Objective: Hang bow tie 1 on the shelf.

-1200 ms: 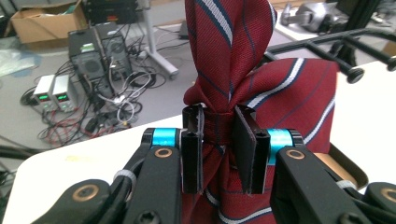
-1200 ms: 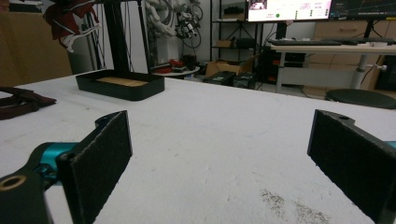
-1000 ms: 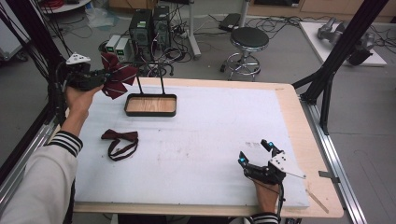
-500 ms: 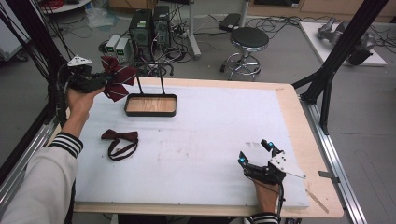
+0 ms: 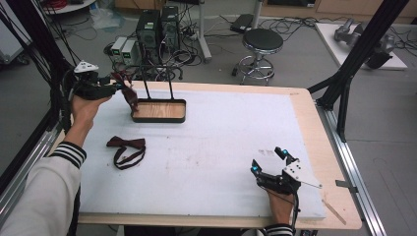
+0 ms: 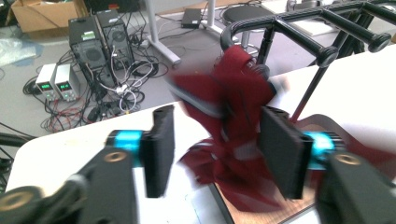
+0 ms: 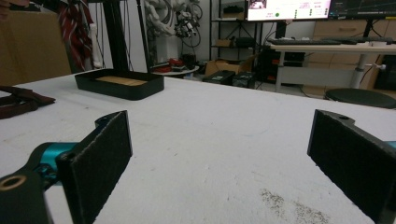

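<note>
Since the earlier frames the dark red bow tie (image 5: pixel 129 93) has dropped from a spread fan beside the left tongs (image 5: pixel 114 86) to a narrow bundle hanging down, and the jaws of those tongs have just been opening. In the left gripper view the two pads stand apart with the bow tie (image 6: pixel 229 121) between them, blurred, and no pad visibly presses on it. Its long axis now runs roughly up and down, the lower end over the near left corner of the wooden tray (image 5: pixel 160 111); whether it touches the tray I cannot tell.

The black rack (image 5: pixel 156 73) rises from the tray at the far left of the worktop (image 5: pixel 221 142). The left gripper view shows the rack's rods (image 6: pixel 299 23) running above the tie, which the high view gives only as thin posts. A second bow tie (image 5: pixel 127 149) lies flat nearer the person, well apart from the tray, its strap looped beneath it.

The right tongs (image 5: pixel 271 162) rest on the worktop at the near right, jaws wide apart with nothing between them. The right gripper view looks level across the surface to the tray (image 7: pixel 120 84) and the second bow tie (image 7: pixel 21 102) at its left edge
</note>
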Demonstrator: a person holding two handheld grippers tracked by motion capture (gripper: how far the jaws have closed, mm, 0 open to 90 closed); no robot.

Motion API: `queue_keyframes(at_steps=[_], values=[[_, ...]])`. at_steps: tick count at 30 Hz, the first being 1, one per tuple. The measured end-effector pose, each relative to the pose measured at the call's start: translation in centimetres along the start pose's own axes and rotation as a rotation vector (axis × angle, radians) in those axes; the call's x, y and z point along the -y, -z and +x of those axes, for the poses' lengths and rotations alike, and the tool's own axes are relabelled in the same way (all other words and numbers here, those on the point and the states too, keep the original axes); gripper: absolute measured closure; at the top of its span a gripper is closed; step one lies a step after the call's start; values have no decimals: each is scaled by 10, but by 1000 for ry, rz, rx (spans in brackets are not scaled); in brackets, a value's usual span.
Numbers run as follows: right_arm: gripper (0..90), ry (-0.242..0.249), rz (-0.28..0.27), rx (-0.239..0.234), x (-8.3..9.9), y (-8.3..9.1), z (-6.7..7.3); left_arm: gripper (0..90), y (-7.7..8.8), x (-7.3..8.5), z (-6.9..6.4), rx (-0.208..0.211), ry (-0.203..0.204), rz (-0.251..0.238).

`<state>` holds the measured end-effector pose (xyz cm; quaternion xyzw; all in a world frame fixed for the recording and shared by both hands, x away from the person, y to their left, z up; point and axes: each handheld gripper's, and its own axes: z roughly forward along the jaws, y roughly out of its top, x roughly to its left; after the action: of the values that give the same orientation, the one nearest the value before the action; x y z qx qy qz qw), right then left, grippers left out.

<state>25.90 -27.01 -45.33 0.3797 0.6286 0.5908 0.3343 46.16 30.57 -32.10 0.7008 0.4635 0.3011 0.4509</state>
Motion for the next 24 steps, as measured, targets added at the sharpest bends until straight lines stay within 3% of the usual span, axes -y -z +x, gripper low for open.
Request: queue_keyframes(at_steps=[1, 2, 3, 4, 7, 14, 24], values=[[56, 0, 0, 0, 0, 0, 0, 418, 0, 0, 0, -2, -6, 0], [56, 2, 1, 0, 0, 0, 0, 330, 1, 1, 0, -1, -10, -4], [56, 2, 1, 0, 0, 0, 0, 330, 1, 1, 0, -2, -9, -10], [56, 1, 0, 1, 0, 0, 0, 256, 2, 1, 0, -4, -11, -20], [56, 2, 0, 3, 0, 0, 0, 181, 4, 2, 2, 17, -4, -42], [56, 3, -1, 3, 0, 0, 0, 146, 13, 4, 5, 27, -16, -90], [56, 2, -5, 4, 0, 0, 0, 144, 22, 5, 5, 31, -7, -105]])
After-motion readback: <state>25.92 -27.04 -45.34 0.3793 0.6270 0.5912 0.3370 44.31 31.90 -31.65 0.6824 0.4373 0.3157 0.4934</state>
